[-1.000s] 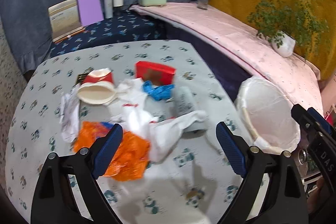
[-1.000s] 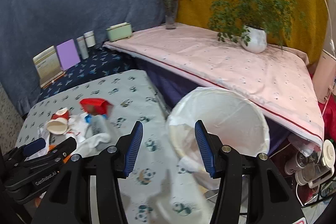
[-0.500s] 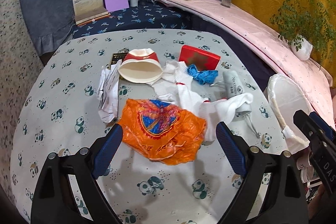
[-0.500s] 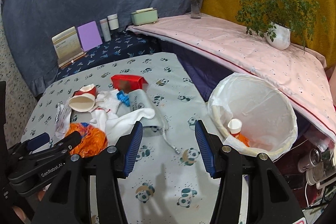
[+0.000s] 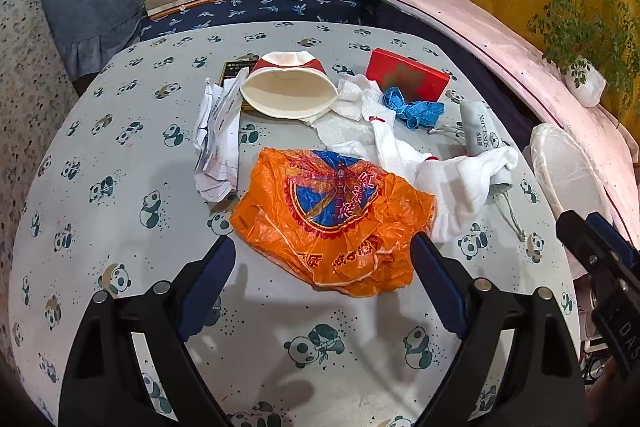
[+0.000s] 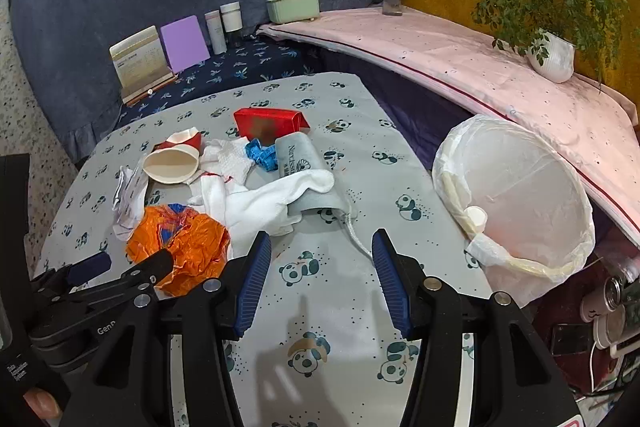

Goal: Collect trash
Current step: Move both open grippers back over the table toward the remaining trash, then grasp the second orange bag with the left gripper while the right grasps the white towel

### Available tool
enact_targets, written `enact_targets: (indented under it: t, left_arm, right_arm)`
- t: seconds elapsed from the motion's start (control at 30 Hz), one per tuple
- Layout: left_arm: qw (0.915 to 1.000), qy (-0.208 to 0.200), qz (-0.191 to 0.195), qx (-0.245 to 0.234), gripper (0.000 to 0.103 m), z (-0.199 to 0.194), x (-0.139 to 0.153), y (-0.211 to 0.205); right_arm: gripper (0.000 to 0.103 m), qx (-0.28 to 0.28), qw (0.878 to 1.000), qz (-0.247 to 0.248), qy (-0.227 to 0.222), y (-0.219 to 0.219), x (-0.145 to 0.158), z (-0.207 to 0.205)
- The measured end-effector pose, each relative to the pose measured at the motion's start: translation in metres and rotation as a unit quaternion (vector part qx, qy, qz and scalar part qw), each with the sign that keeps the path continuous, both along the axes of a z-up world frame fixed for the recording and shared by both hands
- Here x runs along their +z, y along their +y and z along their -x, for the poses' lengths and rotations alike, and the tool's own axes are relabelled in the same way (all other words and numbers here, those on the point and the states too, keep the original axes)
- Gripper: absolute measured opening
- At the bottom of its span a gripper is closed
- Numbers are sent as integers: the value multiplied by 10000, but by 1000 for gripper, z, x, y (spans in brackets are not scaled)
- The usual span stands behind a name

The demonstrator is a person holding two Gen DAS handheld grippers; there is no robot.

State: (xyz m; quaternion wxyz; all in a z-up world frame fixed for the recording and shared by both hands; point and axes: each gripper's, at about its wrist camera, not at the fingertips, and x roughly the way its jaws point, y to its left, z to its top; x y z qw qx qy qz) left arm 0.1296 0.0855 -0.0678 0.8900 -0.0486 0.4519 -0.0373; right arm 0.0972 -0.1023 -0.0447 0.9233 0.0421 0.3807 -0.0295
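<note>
The left gripper [image 5: 322, 259] hung wide open just above the orange plastic bag [image 5: 336, 215], gripping nothing. The right gripper [image 6: 320, 251] stood half open and empty over the panda tablecloth [image 6: 320, 307], beside the lined bin [image 6: 520, 195].

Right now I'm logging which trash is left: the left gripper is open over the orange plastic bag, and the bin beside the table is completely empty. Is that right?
Not quite. The left gripper is open over the orange plastic bag, but the bin beside the table is not empty: the right wrist view shows a small white cup inside its liner.
</note>
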Motion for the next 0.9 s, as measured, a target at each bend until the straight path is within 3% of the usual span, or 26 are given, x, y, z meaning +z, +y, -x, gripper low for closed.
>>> enact_targets:
  t: [0.23, 0.37, 0.47, 0.73, 0.8, 0.9]
  left_arm:
    - [9995, 228, 117, -164, 58, -12, -13, -3]
    - [9988, 309, 216, -327, 31, -16, -16, -6]
    - [9982, 327, 335, -378, 19, -16, -15, -3]
    - [9981, 241, 413, -384, 16, -9, -6, 3]
    - [9980, 246, 455, -367, 9, -9, -5, 6]
    - [9980, 250, 481, -332, 9, -8, -5, 10]
  right_arm:
    - [51, 91, 9999, -43, 107, 9, -9, -9]
    - [51, 162, 9997, -47, 158, 16, -14, -15]
    - [51, 217, 9996, -69, 194, 23, -17, -20]
    - [51, 325, 9988, -212, 288, 38, -28, -33]
    - [51, 342, 9988, -172, 318, 41, -31, -37]
    - [49, 334, 9986, -168, 367, 44, -37, -41]
